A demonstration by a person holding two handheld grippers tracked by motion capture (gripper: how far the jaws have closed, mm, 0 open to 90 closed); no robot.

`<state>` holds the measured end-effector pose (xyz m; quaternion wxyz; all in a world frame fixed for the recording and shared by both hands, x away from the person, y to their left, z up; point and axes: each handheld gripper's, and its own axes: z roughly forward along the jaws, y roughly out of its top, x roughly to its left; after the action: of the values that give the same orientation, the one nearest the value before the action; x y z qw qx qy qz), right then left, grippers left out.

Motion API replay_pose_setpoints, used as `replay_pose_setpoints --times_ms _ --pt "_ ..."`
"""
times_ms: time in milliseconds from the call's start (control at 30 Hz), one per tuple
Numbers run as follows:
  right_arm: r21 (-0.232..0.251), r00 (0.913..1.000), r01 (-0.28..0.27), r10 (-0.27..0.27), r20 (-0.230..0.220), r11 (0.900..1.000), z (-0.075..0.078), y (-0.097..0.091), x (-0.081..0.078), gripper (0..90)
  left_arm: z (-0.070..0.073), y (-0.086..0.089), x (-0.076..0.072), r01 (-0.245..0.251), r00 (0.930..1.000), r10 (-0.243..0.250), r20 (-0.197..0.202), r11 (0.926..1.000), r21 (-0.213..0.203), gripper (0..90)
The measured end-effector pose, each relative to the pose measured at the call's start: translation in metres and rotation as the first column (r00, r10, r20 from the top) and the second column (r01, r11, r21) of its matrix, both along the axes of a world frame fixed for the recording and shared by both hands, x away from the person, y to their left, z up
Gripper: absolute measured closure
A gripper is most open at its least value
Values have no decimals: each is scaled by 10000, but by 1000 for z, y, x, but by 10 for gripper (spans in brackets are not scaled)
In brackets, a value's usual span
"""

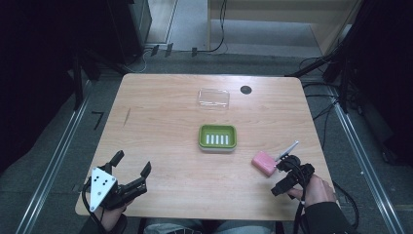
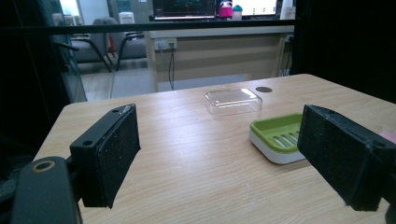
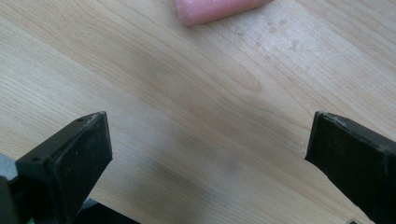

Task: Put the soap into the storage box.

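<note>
A pink soap bar lies on the wooden table, right of centre near the front. Just right of the soap and a little nearer the front edge, my right gripper is open and holds nothing; in the right gripper view its jaws stand wide over bare wood, with the soap at the top edge. A green soap dish with a slotted floor sits mid-table. My left gripper rests open at the front left corner. Between its jaws I look toward the dish.
A clear plastic lid lies beyond the dish toward the far edge, also visible from the left gripper. A dark round hole marks the table near the lid. Cables and dark stands surround the table on the floor.
</note>
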<state>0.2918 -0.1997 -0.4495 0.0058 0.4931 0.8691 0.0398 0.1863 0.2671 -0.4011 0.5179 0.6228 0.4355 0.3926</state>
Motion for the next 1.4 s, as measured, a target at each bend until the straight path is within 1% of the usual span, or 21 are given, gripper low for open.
replay_pose_setpoints --times_ms 67,133,200,267,300,333,367,400,433,467,567,733,800,933,967,1100,1167,1200,1400 --pt "-17 10000 27 -27 -25 10000 0 0 0 2 0 0 0 0 10000 0 -28 10000 6 136" --pt "-61 10000 6 -6 23 10000 0 1 -1 2 0 0 -1 162 9999 -162 4 9998 68 136" --pt "-76 10000 -59 59 43 10000 0 1 -1 3 0 -1 -2 217 9998 -217 38 9997 104 136" --pt "-50 9999 -150 151 71 9999 0 1 0 3 0 -1 -2 193 9998 -193 33 9998 111 136" --pt "-56 9998 -184 184 66 9998 0 1 0 3 0 -1 -2 133 9999 -133 64 9999 52 136" --pt "-71 9999 -106 106 -3 9999 0 2 0 4 0 -1 -2 136 9999 -137 65 9999 50 136" --pt "-55 9997 -243 243 8 9997 -1 3 1 4 0 0 -3 148 9999 -148 88 9999 70 136" --pt "-74 9997 -259 259 -37 9996 -1 3 1 5 0 0 -3 157 9998 -158 143 9998 113 136" --pt "-78 9996 -286 286 35 9996 -1 3 2 5 0 0 -3 153 9997 -155 173 9998 129 136" --pt "-64 9997 -254 254 16 9997 0 4 2 6 -1 0 -3 130 9997 -133 188 9998 124 136" --pt "5 9997 -244 244 35 9997 0 4 2 9 -1 -1 -3 140 9998 -143 121 9997 178 135" --pt "-132 9987 -463 466 193 9988 3 6 8 14 -2 -1 -3 111 9997 -113 200 9998 140 135" --pt "-137 9987 -429 433 277 9990 5 7 10 16 -2 -1 -4 104 9996 -109 242 9998 169 136" --pt "-146 9985 -467 471 272 9988 6 8 12 19 -2 -1 -3 126 9996 -132 235 9996 257 136" --pt "-132 9976 -600 604 351 9981 7 10 15 25 -2 -2 -2 125 9997 -131 222 9996 254 135" --pt "-183 9977 -607 613 285 9980 6 14 20 27 -2 -4 -1 305 9993 -312 191 9990 337 136" --pt "-227 9962 -802 809 314 9965 6 16 23 27 -2 -4 -1 380 9990 -388 215 9986 374 136" --pt "-234 9970 -719 725 269 9971 6 17 23 27 -2 -4 -1 378 9990 -386 206 9986 370 136" --pt "-194 9958 -849 855 315 9962 8 21 29 26 -2 -5 0 409 9990 -416 188 9985 361 135"
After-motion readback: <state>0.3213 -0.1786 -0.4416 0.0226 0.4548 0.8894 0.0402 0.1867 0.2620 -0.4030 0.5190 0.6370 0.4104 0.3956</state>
